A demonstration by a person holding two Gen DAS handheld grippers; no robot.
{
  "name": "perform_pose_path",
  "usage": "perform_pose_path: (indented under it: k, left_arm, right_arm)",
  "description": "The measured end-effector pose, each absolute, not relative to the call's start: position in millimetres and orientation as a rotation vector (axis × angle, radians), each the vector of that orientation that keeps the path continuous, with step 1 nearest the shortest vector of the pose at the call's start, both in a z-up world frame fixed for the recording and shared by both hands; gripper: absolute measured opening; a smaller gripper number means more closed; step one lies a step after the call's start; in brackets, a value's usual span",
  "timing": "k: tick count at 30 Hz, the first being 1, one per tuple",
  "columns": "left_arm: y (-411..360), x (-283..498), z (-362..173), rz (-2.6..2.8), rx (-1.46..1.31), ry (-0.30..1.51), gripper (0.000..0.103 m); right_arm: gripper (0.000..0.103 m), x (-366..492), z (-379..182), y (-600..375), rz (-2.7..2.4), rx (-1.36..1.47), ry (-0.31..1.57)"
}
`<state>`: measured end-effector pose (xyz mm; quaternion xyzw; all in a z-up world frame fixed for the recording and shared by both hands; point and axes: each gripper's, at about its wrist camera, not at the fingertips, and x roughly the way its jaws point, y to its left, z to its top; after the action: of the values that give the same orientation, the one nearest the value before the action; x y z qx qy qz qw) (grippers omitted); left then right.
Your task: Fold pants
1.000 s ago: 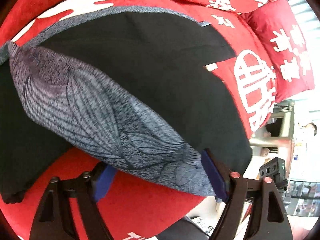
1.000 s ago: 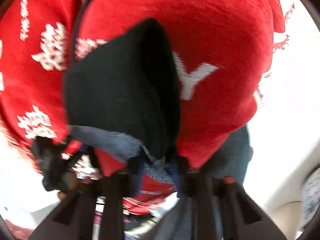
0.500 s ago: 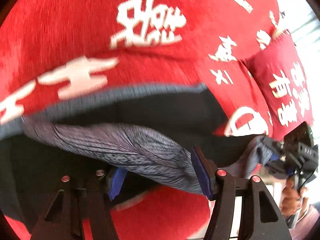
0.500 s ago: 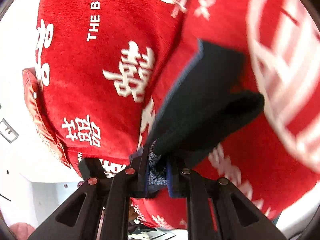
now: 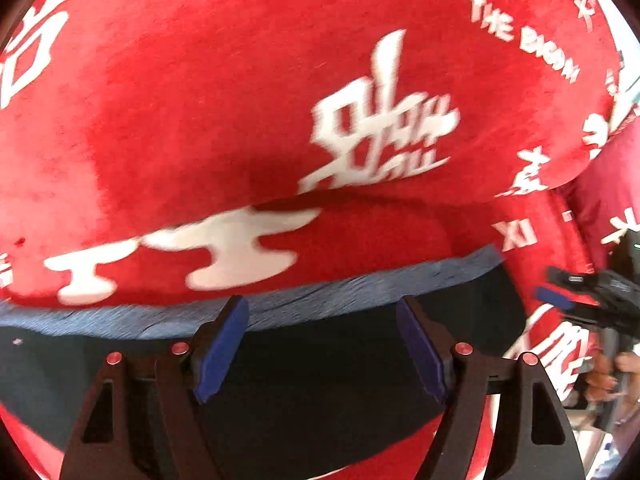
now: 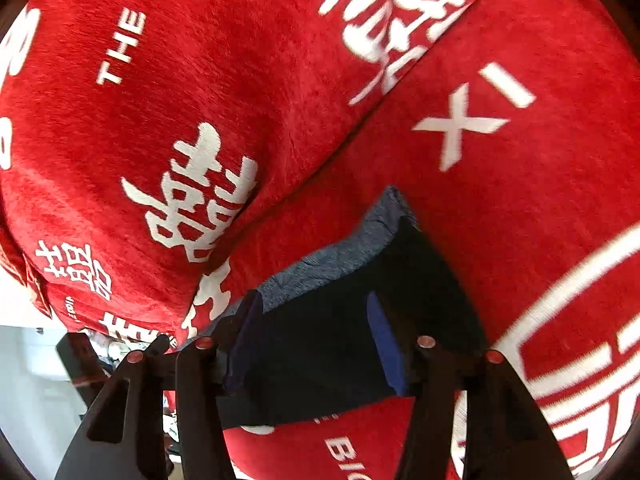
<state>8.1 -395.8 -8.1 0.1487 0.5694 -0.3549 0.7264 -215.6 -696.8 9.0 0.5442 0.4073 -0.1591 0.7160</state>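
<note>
The black pants (image 5: 320, 380) lie folded flat on the red sofa seat (image 5: 360, 240), with a grey-blue patterned band (image 5: 360, 284) along their far edge. My left gripper (image 5: 324, 344) is open and empty, its blue pads spread just above the pants. In the right wrist view the pants (image 6: 320, 344) show as a folded black stack with the grey-blue band (image 6: 332, 256) on top. My right gripper (image 6: 312, 344) is open and empty over the stack's end. It also shows at the right of the left wrist view (image 5: 560, 300).
The sofa backrest (image 5: 240, 100) in red with white characters rises just behind the pants. A red cushion (image 5: 612, 208) stands at the right. The sofa's left end drops to a pale floor (image 6: 24, 400).
Both grippers have let go of the pants: the left one released the grey-blue patterned cloth, the right one opened off the waistband. The pants have dropped flat onto the seat.
</note>
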Motion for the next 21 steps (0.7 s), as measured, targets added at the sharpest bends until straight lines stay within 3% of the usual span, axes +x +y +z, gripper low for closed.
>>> perform_pose_path:
  k: [3, 6, 7, 8, 13, 15, 16, 18, 19, 20, 21]
  left_arm:
    - [-370.1, 9.3, -33.7, -0.680, 0.392, 1.318, 0.078]
    - [-349.6, 6.0, -59.5, -0.596, 0.428, 1.373, 0.077]
    - [-345.0, 4.7, -66.3, -0.572, 0.441, 1.383, 0.077]
    - [-342.3, 3.9, -70.6, -0.557, 0.447, 1.391, 0.078]
    - [-342.1, 1.1, -74.8, -0.520, 0.478, 1.364, 0.078]
    - [-344.4, 0.9, -82.7, -0.497, 0.501, 1.386, 0.078]
    - [-344.7, 1.9, -85.2, -0.487, 0.500, 1.403, 0.078]
    - [-345.8, 2.6, -79.5, -0.511, 0.457, 1.400, 0.078]
    - [-348.5, 1.9, -74.3, -0.528, 0.449, 1.373, 0.078]
    - [-350.8, 1.8, -73.2, -0.537, 0.454, 1.361, 0.078]
    - [-355.3, 2.2, -73.9, -0.549, 0.464, 1.351, 0.078]
  right_arm:
    - [0.059, -249.2, -5.2, -685.8, -0.416, 1.262, 0.916]
    - [0.048, -270.8, -41.5, -676.0, -0.449, 1.375, 0.944]
    - [0.037, -271.5, -53.2, -675.9, -0.455, 1.403, 0.940]
    - [0.007, -271.3, -62.6, -676.6, -0.457, 1.426, 0.926]
    - [0.006, -264.4, -57.9, -678.9, -0.463, 1.346, 0.941]
    - [0.011, -270.6, -62.8, -676.2, -0.480, 1.337, 1.006]
    - [0.018, -272.7, -62.8, -675.9, -0.478, 1.339, 1.014]
    - [0.037, -279.5, -54.0, -675.3, -0.437, 1.359, 0.972]
    - [0.060, -281.4, -50.4, -674.2, -0.415, 1.367, 0.948]
    - [0.067, -283.1, -51.3, -672.5, -0.406, 1.369, 0.931]
    - [0.067, -282.8, -56.7, -670.4, -0.403, 1.373, 0.922]
